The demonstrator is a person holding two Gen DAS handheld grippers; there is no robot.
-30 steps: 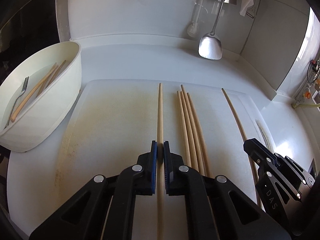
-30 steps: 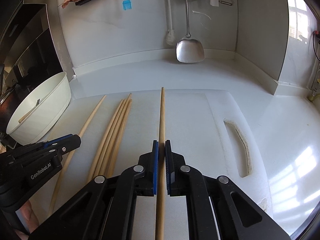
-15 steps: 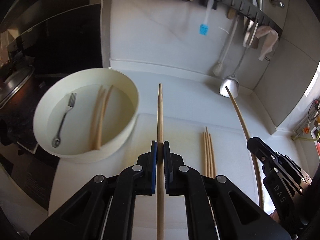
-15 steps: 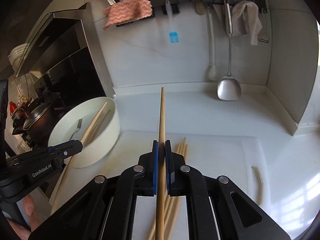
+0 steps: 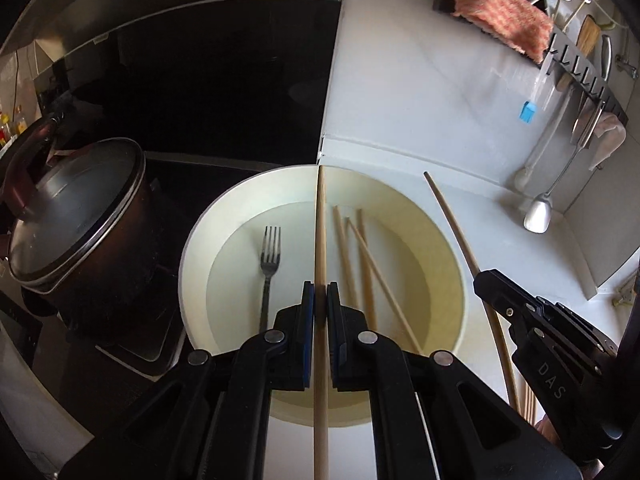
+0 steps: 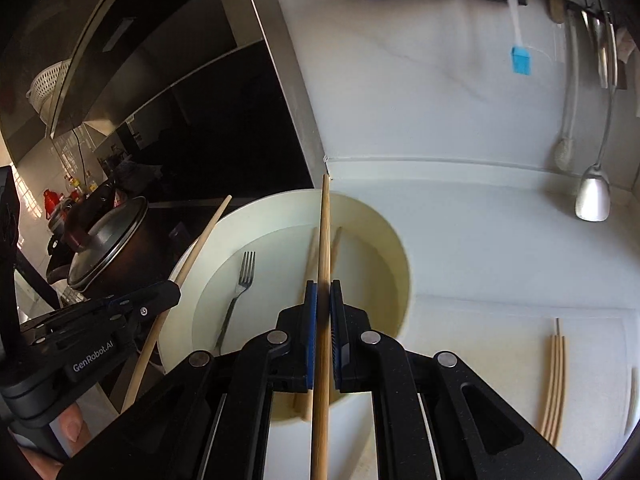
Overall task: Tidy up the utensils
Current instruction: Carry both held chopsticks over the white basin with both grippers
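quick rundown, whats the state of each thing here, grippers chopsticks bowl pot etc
left gripper: shut on a chopstick, held above the bowl
right gripper: shut on another chopstick, also over the bowl
bowl: upright, holding a fork and chopsticks
fork: lying flat in the bowl
loose chopsticks: lying crossed in the bowl
bundle of chopsticks: lying on the cutting board
pot: lid on
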